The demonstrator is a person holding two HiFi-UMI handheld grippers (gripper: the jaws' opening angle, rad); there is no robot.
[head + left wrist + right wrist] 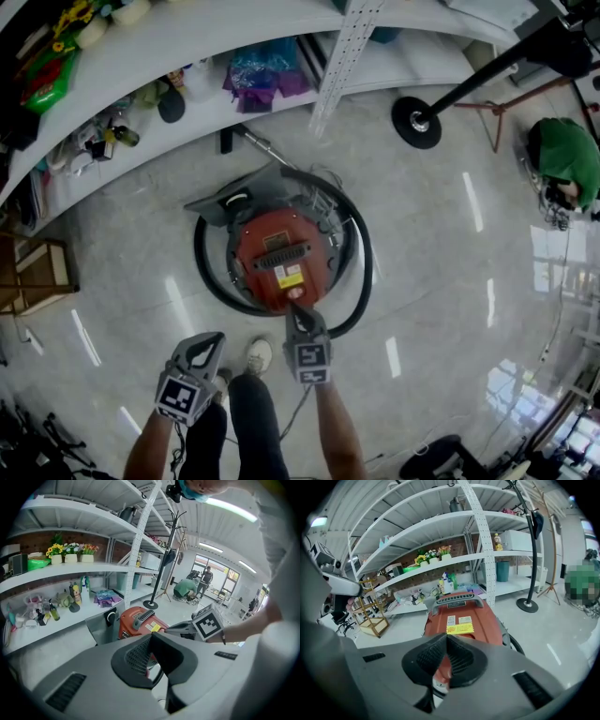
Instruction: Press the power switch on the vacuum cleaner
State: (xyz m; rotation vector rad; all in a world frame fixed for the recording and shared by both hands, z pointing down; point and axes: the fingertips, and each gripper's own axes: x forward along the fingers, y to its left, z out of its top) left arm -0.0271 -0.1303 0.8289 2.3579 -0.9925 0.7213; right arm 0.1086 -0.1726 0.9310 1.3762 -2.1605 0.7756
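The red vacuum cleaner [281, 258] stands on the floor in the middle of the head view, with a black hose [361, 272] looped around it. My right gripper [298, 307] is shut, and its tips sit over the near edge of the red body. In the right gripper view the shut jaws [446, 637] point at the vacuum [473, 620] just below its yellow label [460, 628]. I cannot make out the switch itself. My left gripper [214, 337] hangs shut to the left, short of the vacuum. From the left gripper view [151, 634] the vacuum [133, 620] lies ahead.
White shelving [187, 42] with bottles and bags curves along the back. A coat stand's round base [416, 122] stands at the right, with a crouching person in green [565, 159] beyond it. A wooden rack [37, 277] is at the left. A shoe [259, 354] lies between the grippers.
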